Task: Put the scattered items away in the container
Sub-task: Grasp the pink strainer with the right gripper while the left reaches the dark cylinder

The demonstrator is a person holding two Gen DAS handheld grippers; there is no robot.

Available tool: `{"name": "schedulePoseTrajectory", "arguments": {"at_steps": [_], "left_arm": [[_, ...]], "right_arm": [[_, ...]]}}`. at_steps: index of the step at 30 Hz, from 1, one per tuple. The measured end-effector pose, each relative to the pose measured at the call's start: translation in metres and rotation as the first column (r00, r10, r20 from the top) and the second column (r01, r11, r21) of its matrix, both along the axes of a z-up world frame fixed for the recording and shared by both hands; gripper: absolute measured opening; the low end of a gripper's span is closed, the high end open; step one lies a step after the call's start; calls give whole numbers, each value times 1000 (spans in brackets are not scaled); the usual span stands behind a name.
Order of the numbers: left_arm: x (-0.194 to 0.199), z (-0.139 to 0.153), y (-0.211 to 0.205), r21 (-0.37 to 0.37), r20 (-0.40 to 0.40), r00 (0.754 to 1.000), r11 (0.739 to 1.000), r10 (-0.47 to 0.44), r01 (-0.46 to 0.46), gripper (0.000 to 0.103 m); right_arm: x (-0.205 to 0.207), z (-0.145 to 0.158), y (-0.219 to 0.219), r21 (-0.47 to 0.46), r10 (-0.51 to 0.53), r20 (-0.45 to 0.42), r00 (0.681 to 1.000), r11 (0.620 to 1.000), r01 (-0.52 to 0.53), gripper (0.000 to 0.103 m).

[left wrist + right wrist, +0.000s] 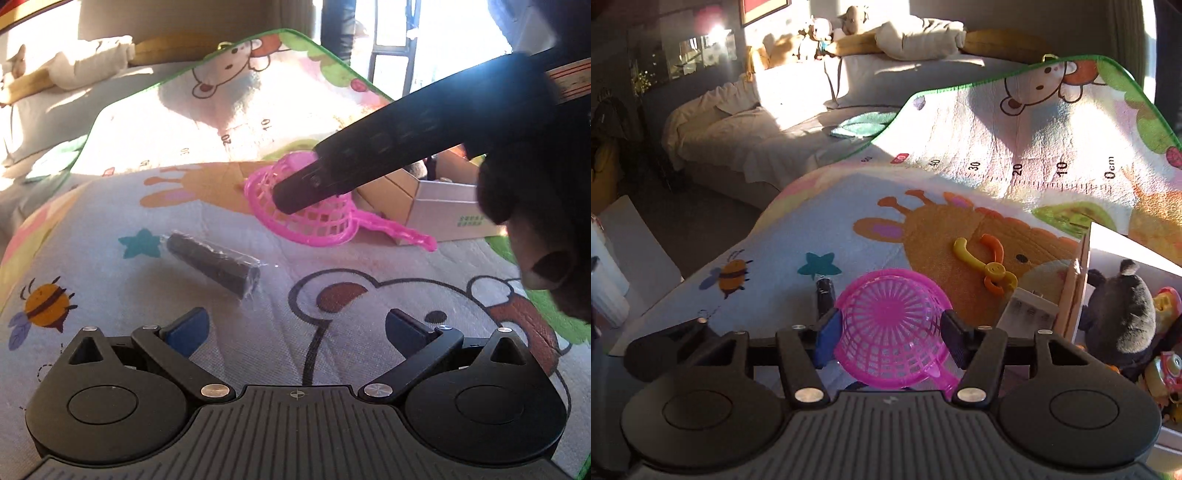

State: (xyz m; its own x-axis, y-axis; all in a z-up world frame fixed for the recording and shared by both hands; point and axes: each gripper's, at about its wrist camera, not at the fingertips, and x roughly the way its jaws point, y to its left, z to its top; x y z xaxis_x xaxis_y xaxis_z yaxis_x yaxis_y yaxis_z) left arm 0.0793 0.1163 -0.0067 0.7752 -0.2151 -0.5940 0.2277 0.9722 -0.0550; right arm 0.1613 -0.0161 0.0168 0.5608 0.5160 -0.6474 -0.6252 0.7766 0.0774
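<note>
A pink plastic strainer [890, 332] lies on the cartoon play mat [332, 295], its handle pointing toward me in the right wrist view. My right gripper [891, 338] straddles its basket, and both pads touch its sides. The left wrist view shows one right finger [314, 184] lying across the strainer [321, 221]. A black cylinder in clear wrap [218, 262] lies nearer my left gripper [295, 321], which hovers open above the mat with nothing between its pads. The cardboard box [1071, 295] stands just right of the strainer and holds a grey plush toy [1123, 314] and colourful toys.
Yellow-and-orange toy pliers [982, 258] and a clear plastic block [1030, 310] lie on the mat beside the box. The mat's far end [1052, 122] curls up against a sofa [746, 140] with cushions. The floor drops away to the left of the mat.
</note>
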Motion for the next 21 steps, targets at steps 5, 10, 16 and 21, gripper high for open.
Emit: {"name": "schedulePoseTrajectory", "arguments": {"at_steps": [5,10,16,21], "left_arm": [[-6,0,-4,17,6,1000,1000,9,-9,103],[-3,6,-2,47,44,999,999,-1,-1,103],[27,19,1,142,100,995,989,17,-31,103],[56,11,12,176,26,999,984,20,-24,103]], "right_arm": [[-44,17,-54,63,-69,23,997,996,68,59],[-76,7,-111,72,-217,19,976,974,215,59],[-95,-28,-156,80,-378,-5,926,923,377,59],[-95,-45,-167,134,-414,-25,910,900,414,64]]}}
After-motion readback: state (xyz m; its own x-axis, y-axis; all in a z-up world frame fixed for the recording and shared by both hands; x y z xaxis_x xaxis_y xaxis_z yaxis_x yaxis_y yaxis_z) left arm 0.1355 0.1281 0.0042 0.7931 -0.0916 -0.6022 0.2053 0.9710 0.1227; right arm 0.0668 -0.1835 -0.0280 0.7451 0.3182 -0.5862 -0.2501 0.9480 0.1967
